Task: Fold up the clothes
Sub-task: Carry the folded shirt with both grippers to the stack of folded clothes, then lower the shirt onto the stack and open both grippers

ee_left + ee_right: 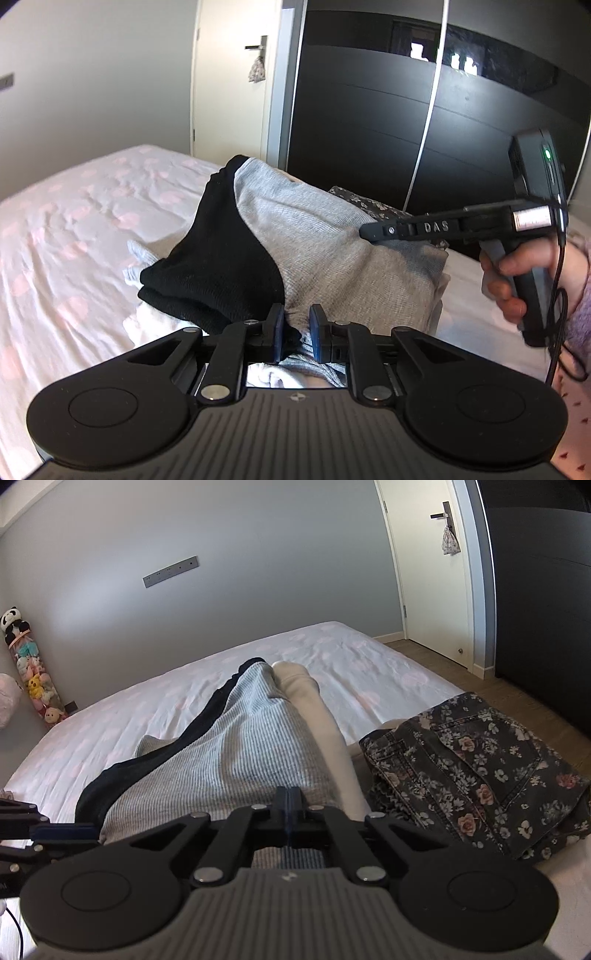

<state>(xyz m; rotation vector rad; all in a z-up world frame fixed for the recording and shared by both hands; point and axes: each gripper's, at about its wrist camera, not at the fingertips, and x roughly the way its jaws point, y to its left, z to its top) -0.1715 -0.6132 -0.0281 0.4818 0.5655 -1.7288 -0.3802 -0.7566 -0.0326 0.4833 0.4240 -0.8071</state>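
Note:
A grey ribbed garment [325,236] lies in a heap on the bed, over a black garment [221,266] and white clothes [159,325]. My left gripper [297,325] is part shut, its pads pinching the near edge of the grey and black cloth. In the right wrist view the grey garment [236,746] runs away from me, with the black one [155,760] on its left and a cream garment [325,723] on its right. My right gripper [290,797] is shut at the grey garment's near edge; it also shows in the left wrist view [373,232].
A floral dark denim piece [480,775] lies folded on the bed at the right. The bed sheet [184,694] is white with pink spots. A black wardrobe [406,129] and a white door [432,572] stand beyond the bed. Plush toys [33,679] stand at the left wall.

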